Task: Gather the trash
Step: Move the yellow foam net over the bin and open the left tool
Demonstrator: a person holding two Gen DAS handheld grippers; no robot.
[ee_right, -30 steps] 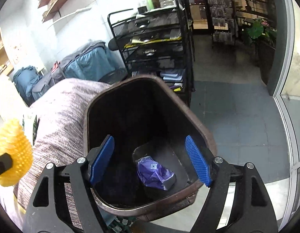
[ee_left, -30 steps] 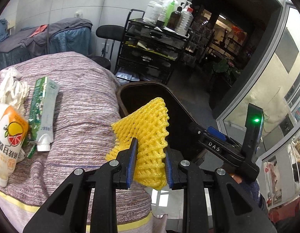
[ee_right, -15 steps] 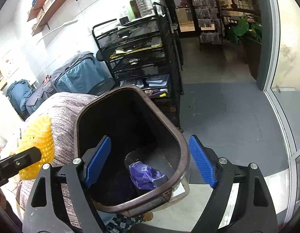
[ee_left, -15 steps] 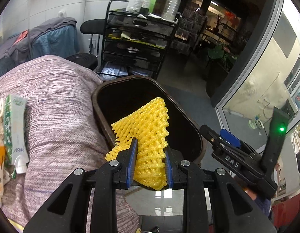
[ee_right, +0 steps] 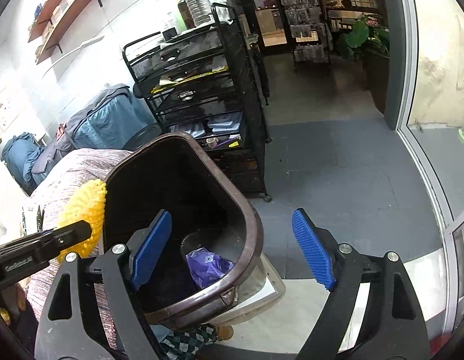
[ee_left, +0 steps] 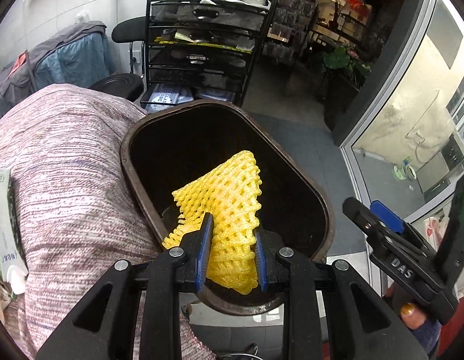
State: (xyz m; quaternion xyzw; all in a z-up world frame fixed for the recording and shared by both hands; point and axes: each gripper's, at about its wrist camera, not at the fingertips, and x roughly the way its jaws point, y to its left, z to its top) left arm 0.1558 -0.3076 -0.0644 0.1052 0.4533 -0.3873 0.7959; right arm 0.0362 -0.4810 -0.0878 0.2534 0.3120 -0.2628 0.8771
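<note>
1 piece of trash, a purple wrapper (ee_right: 208, 265), already lies at the bottom of the dark brown bin (ee_left: 318, 198). A 2nd piece, the yellow foam net (ee_left: 229, 210), is pinched between the narrow fingers of the left gripper (ee_left: 232, 247) and hangs over the bin's open mouth, just inside the rim at 6 o'clock; it is not yet dropped. The right gripper (ee_right: 232, 247) holds nothing: its fingers stand wide apart, straddling the bin's rim at 5 o'clock without pressing on it. Judging by the left wrist view, more remains on the striped cloth (ee_left: 67, 180) at 9 o'clock of the bin: a green-and-white tube (ee_left: 4, 228) lies at the frame's edge, with more packaging beside it too cut off to identify.
</note>
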